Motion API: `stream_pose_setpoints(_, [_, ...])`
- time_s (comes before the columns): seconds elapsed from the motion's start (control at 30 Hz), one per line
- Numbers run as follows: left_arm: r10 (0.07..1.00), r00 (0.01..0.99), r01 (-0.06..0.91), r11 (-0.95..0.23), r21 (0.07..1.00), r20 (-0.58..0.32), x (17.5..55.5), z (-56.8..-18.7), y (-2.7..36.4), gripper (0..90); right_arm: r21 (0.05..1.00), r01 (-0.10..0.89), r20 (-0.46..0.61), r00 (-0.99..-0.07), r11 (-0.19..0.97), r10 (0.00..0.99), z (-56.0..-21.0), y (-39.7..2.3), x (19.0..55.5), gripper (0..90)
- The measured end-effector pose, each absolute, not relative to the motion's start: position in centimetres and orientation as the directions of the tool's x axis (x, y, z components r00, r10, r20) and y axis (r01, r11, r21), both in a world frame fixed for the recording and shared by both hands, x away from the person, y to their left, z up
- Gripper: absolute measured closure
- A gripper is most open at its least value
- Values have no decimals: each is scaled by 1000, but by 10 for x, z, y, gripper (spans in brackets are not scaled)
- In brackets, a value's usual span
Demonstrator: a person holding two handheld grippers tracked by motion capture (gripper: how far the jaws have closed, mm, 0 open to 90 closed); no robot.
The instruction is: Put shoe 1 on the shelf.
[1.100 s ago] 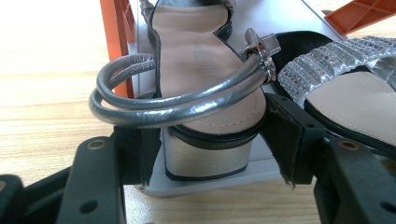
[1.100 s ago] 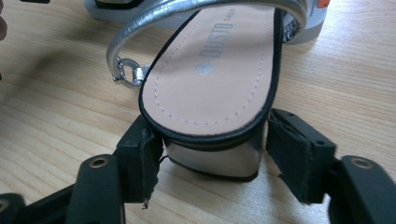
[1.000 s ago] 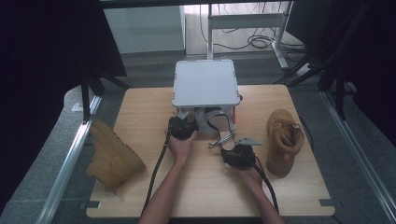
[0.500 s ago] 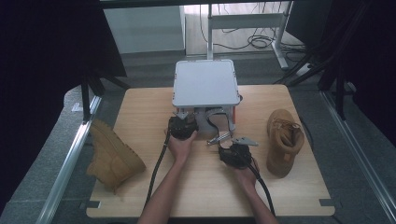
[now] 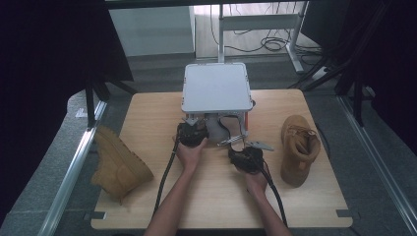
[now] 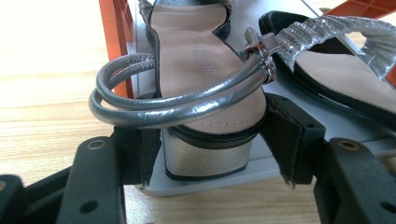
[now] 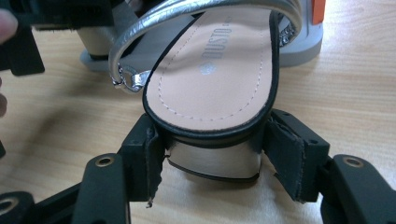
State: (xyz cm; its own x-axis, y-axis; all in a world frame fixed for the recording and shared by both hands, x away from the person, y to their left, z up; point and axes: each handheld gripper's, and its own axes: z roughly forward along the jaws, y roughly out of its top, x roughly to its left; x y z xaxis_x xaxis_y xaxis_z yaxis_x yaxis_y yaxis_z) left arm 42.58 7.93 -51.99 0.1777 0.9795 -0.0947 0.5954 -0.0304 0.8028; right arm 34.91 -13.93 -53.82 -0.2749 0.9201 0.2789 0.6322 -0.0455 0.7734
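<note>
At the rack: two silver sandals (image 6: 205, 70), heels out.
Left gripper (image 6: 205, 154): level, fingers clamped on one heel.
Right gripper (image 7: 212, 156): lower on surface (image 5: 147, 113), fingers hugging other sandal's (image 7: 219, 65) heel.

tan boots (image 5: 300, 149); wooden table (image 5: 147, 113)

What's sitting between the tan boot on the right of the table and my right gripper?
Only bare table, seen in the high view: nothing lies between the right gripper and the right tan boot. That gripper's jaws straddle a silver sandal's heel.
</note>
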Motion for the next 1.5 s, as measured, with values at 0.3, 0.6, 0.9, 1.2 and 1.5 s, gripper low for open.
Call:
stream_pose_setpoints(0.3, [979,178,597,-30,802,-95,426,-520,79,388,777,626,295,-261,-71,919,-533,-138,360,399])
stream_pose_setpoints(0.6, [979,179,599,-29,800,-98,426,-520,80,389,780,620,289,-240,-83,927,-530,-131,374,400])
stream_pose_setpoints(0.9, [978,182,602,-32,798,-99,426,-520,80,389,789,606,293,-224,-103,929,-526,-128,392,400])
stream_pose_setpoints(1.2, [978,185,602,-35,798,-97,427,-520,80,389,789,602,304,-216,-119,928,-526,-127,404,400])
stream_pose_setpoints(1.5, [977,188,602,-33,798,-101,427,-521,81,391,797,595,279,-208,-105,938,-528,-120,413,398])
